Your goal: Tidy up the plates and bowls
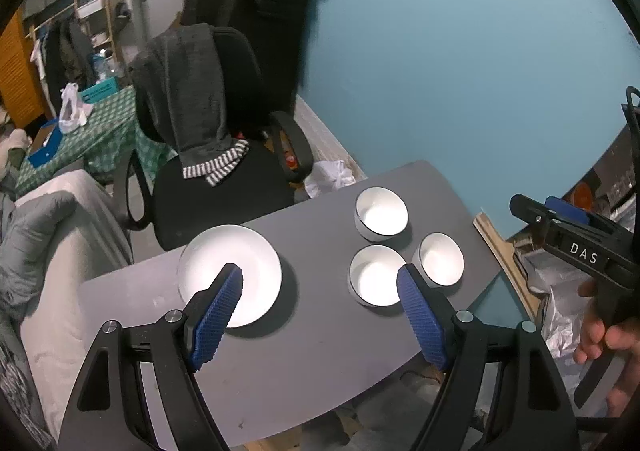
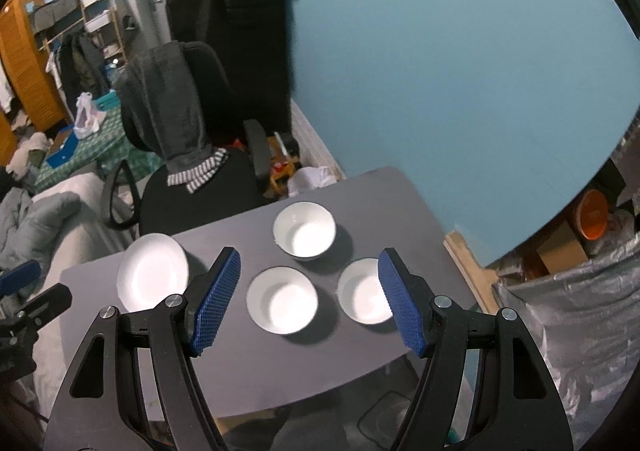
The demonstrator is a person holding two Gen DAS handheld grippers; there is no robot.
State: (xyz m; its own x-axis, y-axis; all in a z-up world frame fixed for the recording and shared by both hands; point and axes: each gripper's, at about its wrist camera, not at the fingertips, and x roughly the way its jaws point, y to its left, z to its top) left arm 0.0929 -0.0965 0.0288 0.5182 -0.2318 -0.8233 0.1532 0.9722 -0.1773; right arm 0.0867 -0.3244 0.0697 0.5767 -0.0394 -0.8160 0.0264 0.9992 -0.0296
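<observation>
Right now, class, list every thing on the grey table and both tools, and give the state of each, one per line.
plate: upright on the table, empty, alone to the left.
far bowl: upright, empty, unstacked.
middle bowl: upright, empty, unstacked.
right bowl: upright, empty, unstacked.
table: grey, carrying all four dishes.
left tool: open, holding nothing, above the table.
right tool: open, holding nothing, above the bowls.
</observation>
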